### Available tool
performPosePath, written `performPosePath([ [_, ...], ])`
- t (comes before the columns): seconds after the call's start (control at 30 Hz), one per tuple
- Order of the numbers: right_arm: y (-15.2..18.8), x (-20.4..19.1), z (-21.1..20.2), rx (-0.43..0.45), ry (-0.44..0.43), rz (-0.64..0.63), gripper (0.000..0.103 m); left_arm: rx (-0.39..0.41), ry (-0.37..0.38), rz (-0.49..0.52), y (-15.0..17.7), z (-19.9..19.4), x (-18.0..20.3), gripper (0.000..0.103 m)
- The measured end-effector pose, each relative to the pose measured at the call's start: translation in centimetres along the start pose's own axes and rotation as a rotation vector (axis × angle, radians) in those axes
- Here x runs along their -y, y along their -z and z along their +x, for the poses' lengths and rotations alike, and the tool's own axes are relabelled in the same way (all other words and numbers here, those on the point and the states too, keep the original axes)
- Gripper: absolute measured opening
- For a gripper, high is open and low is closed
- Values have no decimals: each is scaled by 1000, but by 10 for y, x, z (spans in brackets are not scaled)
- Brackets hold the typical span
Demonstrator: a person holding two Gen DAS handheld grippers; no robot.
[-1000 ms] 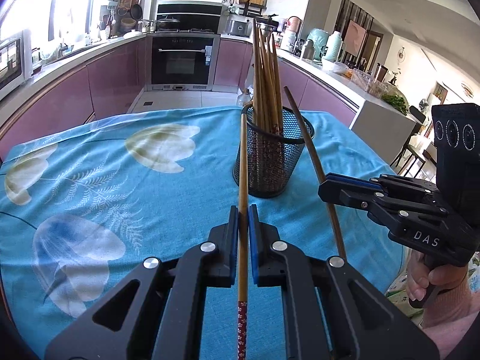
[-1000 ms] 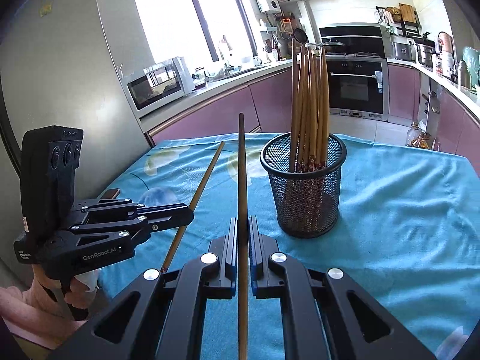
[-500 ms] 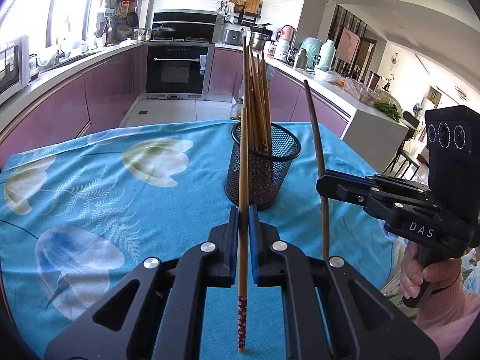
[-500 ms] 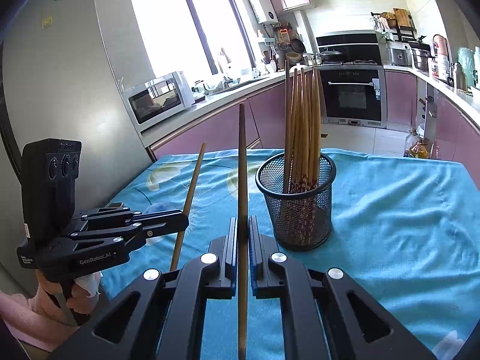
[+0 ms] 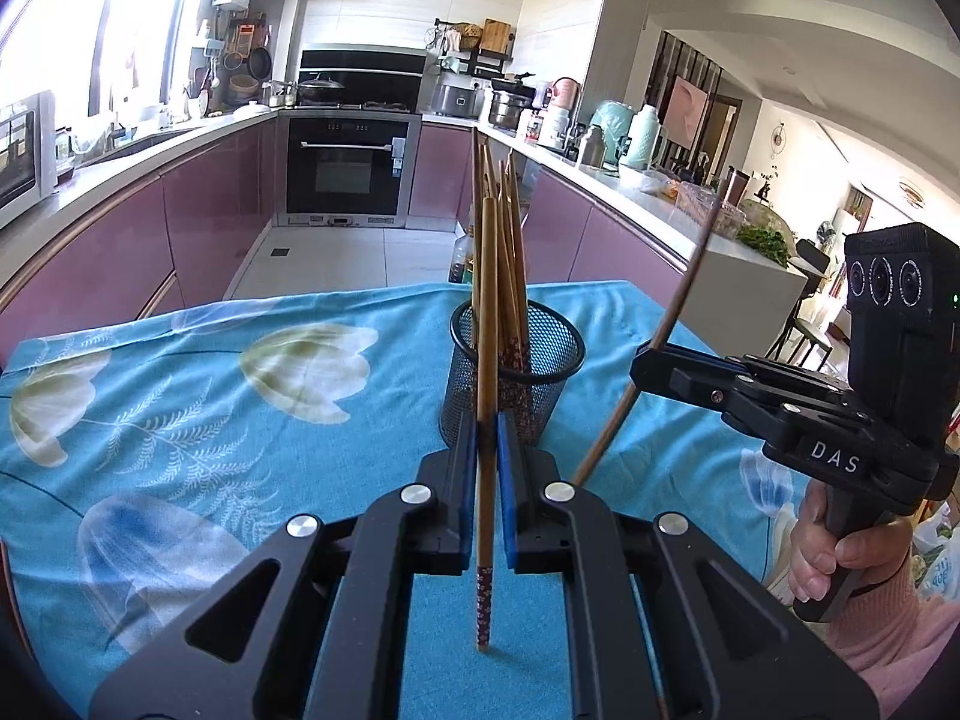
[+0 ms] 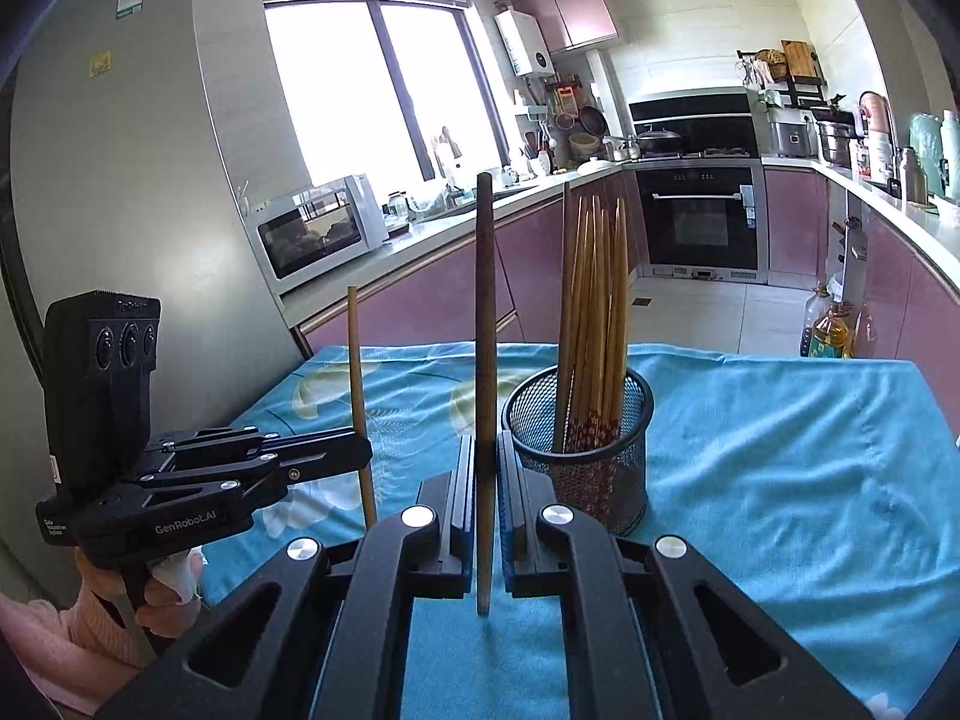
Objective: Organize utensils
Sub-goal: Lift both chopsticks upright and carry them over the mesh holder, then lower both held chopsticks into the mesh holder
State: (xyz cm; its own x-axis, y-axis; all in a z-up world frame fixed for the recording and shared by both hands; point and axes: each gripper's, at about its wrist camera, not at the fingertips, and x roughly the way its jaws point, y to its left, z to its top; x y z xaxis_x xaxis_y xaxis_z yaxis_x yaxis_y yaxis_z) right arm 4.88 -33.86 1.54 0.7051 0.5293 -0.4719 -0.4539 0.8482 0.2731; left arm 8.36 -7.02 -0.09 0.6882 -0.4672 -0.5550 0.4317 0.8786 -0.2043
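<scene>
**Two chopsticks, one holder**

Both grippers are clenched — the left gripper (image 5: 487, 450) on a light chopstick (image 5: 487, 300), the right gripper (image 6: 486, 468) on a dark chopstick (image 6: 485, 330). The mesh holder (image 6: 579, 450), already holding a bundle, stands just ahead of each gripper on the table (image 6: 780, 450). Best to bring each lower tip over the rim, keep the stick upright — then release.

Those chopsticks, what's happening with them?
A person is tidying chopsticks into a black mesh cup on a table with a blue cloth. The left gripper is shut on a light chopstick. The right gripper is shut on a darker chopstick. Both sticks are in the air, not in the cup yet.
</scene>
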Motion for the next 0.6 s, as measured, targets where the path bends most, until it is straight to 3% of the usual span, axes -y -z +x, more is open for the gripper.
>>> performPosePath([
  [0.6, -27, 5, -7, 61, 10, -16, 6, 42, 2, 11, -23, 2, 4, 7],
])
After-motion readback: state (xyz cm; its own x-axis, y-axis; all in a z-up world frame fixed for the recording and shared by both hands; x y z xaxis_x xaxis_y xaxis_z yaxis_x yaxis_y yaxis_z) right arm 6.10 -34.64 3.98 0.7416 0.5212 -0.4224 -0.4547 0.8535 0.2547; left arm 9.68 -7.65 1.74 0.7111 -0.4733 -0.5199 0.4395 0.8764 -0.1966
